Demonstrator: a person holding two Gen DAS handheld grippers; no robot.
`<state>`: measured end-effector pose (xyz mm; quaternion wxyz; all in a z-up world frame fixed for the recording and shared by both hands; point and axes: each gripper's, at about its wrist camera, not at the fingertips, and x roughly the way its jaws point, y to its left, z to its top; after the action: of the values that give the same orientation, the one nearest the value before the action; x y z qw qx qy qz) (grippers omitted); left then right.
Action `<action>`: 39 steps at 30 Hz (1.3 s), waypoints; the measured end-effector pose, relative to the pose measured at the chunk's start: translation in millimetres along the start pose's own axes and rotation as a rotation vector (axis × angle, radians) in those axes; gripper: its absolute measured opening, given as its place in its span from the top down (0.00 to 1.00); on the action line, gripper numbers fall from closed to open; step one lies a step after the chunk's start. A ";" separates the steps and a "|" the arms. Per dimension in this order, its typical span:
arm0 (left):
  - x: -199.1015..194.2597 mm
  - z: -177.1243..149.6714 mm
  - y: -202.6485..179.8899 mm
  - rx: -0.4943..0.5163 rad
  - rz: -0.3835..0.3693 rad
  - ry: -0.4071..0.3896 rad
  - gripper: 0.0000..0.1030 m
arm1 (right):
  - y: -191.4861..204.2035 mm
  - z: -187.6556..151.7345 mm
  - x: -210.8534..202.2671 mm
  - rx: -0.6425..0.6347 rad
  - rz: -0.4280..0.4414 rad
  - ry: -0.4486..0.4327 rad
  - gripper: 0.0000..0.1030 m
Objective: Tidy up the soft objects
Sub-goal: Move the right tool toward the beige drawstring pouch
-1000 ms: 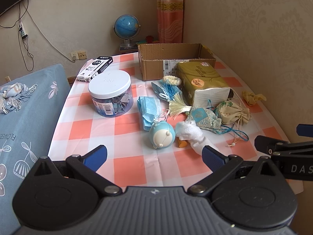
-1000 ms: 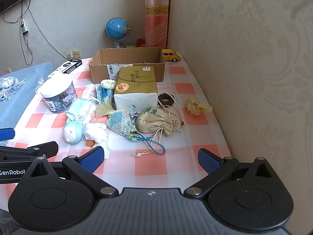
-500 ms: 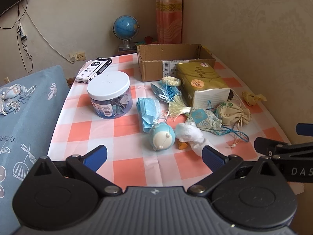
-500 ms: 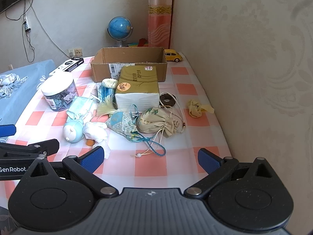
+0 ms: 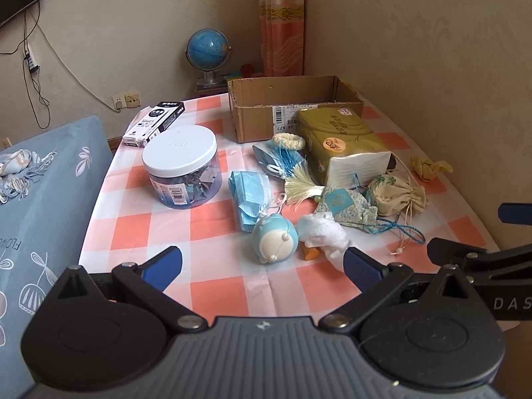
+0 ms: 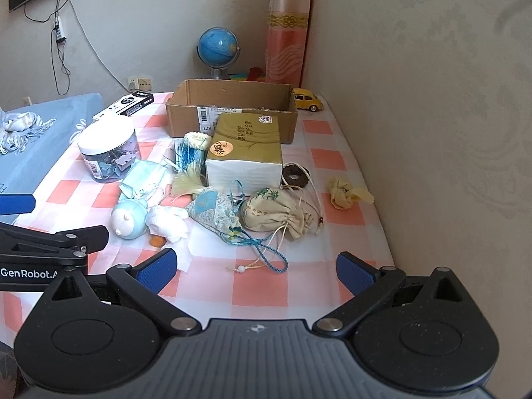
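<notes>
Seen from the left wrist, the left gripper (image 5: 262, 266) hangs over the near edge of the table with its blue-padded fingers spread wide and nothing between them. Straight ahead, just beyond the gap, lies the round pale-blue plush toy (image 5: 274, 238), touching a crumpled white plush duck with an orange foot (image 5: 324, 231) on its right. Beyond them a folded blue face mask (image 5: 250, 196) runs away from the camera, its long axis roughly in line with the fingers. Further back stands the open brown cardboard box (image 5: 292, 106) — by my reading the place for the soft things.

From the right wrist, the right gripper (image 6: 256, 267) is likewise splayed and empty. Ahead of it lie a patterned light-blue drawstring pouch (image 6: 216, 212) and a cream drawstring pouch with a bamboo print (image 6: 276, 214), side by side and touching, their cords trailing toward the fingers. The plush toy sits well to the left here, so the left gripper looks the nearer one for it, the right one for the pouches.

All of it rests on an orange-and-white checked tablecloth (image 6: 259, 286), with a gold-wrapped tissue pack (image 6: 246, 153) in front of the box and a clear jar with a white lid (image 6: 108, 153) to the left. A beige wall borders the table's right side — little room there.
</notes>
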<state>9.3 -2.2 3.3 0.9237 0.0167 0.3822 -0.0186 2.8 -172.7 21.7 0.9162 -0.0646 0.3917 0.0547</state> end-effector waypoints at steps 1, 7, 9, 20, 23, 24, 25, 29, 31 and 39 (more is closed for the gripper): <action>0.9 0.1 0.6 0.001 -0.005 -0.001 0.01 | 0.1 0.6 0.4 -0.001 0.002 -0.001 0.00; 7.8 0.9 2.8 0.027 -0.031 -0.005 0.01 | 0.9 2.1 6.3 -0.027 0.015 -0.004 0.00; 11.5 1.0 5.5 0.020 -0.053 -0.001 0.01 | 1.3 2.2 7.8 -0.036 0.025 -0.010 0.00; 28.9 -1.2 11.4 0.076 -0.104 -0.021 0.01 | -9.4 -0.1 25.1 -0.063 0.081 -0.035 0.00; 39.0 -2.5 14.2 0.077 -0.115 -0.001 0.01 | -13.7 -3.4 32.8 -0.070 0.087 -0.034 0.00; 42.1 -3.1 15.2 0.074 -0.122 0.004 0.01 | -15.2 -4.3 35.7 -0.070 0.090 -0.032 0.00; 44.7 -3.5 16.1 0.074 -0.127 0.004 0.01 | -17.0 -5.3 38.8 -0.068 0.089 -0.031 0.00; 54.5 -3.1 16.5 0.081 -0.136 -0.002 0.01 | -24.7 -7.9 52.1 -0.043 0.088 -0.019 0.00; 60.2 -2.0 16.7 0.079 -0.144 0.003 0.03 | -28.2 -8.3 59.0 -0.032 0.087 -0.004 0.00; 80.6 0.2 16.2 0.071 -0.179 0.033 0.29 | -28.8 -8.0 75.9 -0.042 0.116 0.010 0.00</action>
<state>67.2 12.2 -53.2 0.9108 0.0156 0.3964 -0.1144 53.6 -198.7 -36.6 0.9079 -0.0614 0.3983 0.1155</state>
